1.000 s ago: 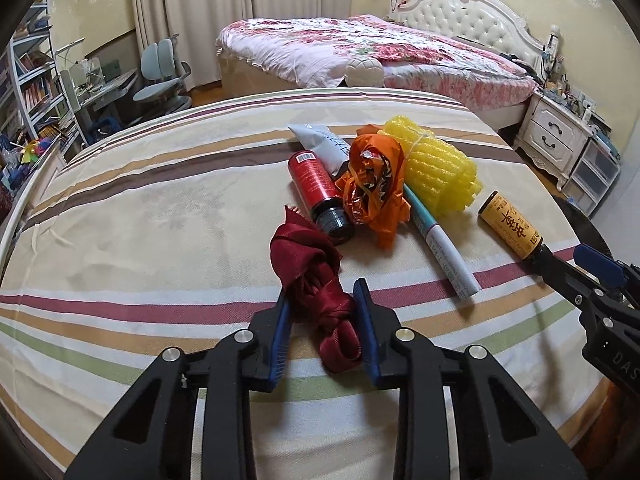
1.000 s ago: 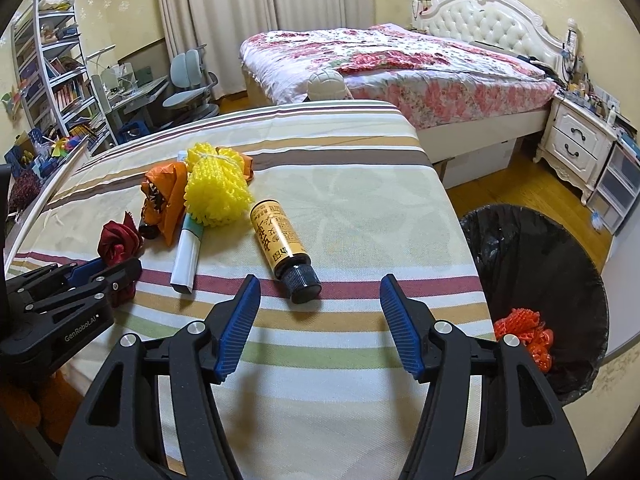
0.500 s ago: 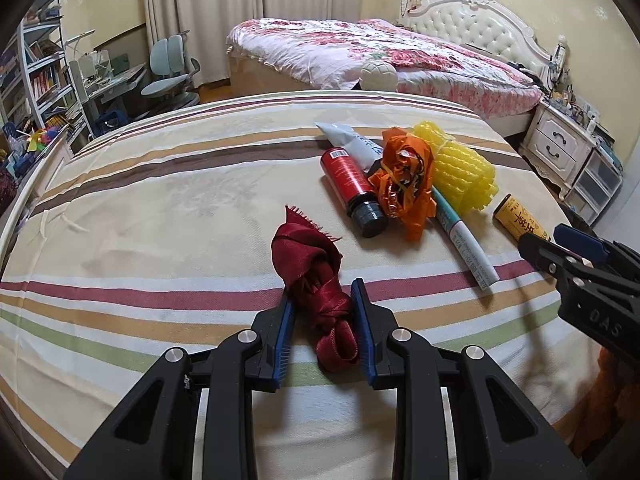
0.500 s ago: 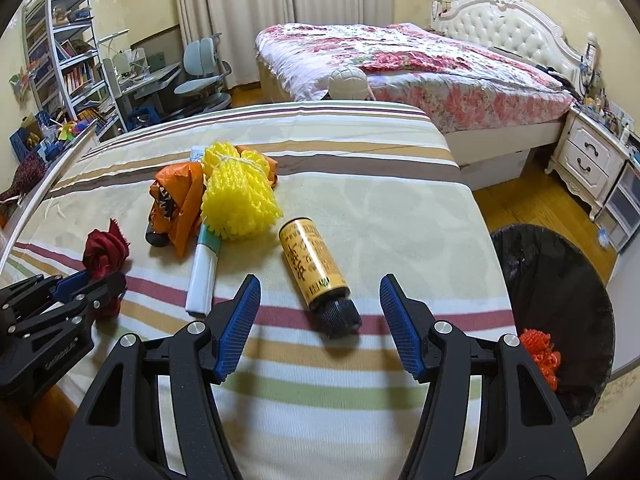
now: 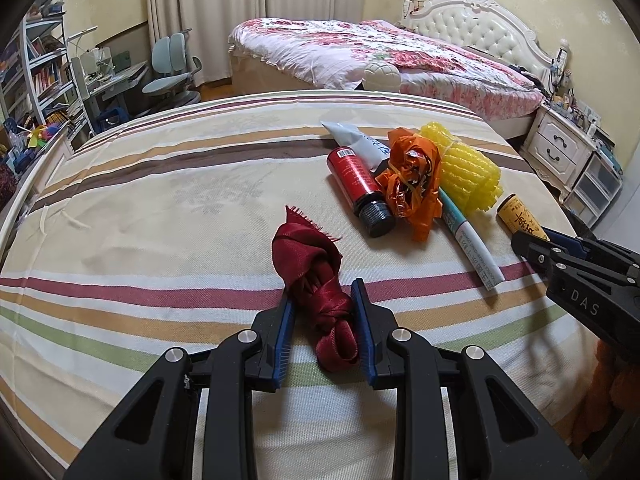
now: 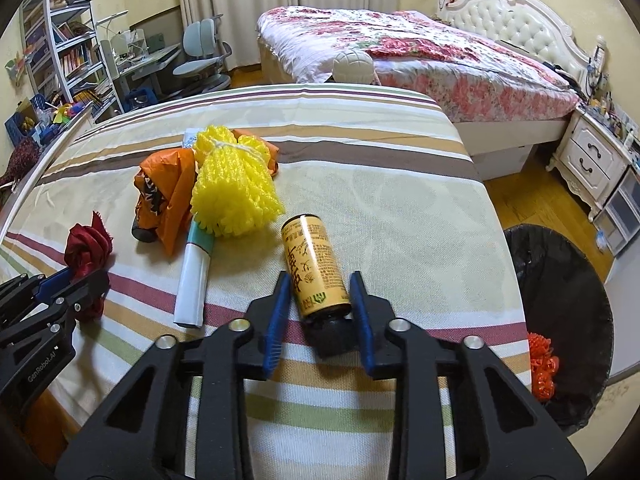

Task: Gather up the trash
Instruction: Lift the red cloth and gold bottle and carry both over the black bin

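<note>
My left gripper [image 5: 323,300] is shut on a crumpled dark red ribbon [image 5: 308,252] lying on the striped tablecloth [image 5: 160,208]. The right gripper [image 6: 319,280] has its jaws closing on a yellow bottle with a black cap [image 6: 310,256], the pads pressing both sides near the cap. The bottle lies flat on the cloth. In the left wrist view the right gripper [image 5: 536,240] reaches in from the right onto the yellow bottle [image 5: 518,214]. The right wrist view shows the left gripper [image 6: 80,280] at the left edge by the ribbon [image 6: 86,244].
A red bottle [image 5: 354,176], an orange wrapper [image 5: 412,180], a yellow foam net [image 5: 468,164] and a white tube [image 5: 474,246] lie clustered on the cloth. A black-lined bin [image 6: 568,320] holding orange-red trash [image 6: 542,364] stands on the floor, right of the table edge.
The right gripper slid forward over the yellow bottle and its wide jaws closed onto it. The left gripper stays shut on the red ribbon.
</note>
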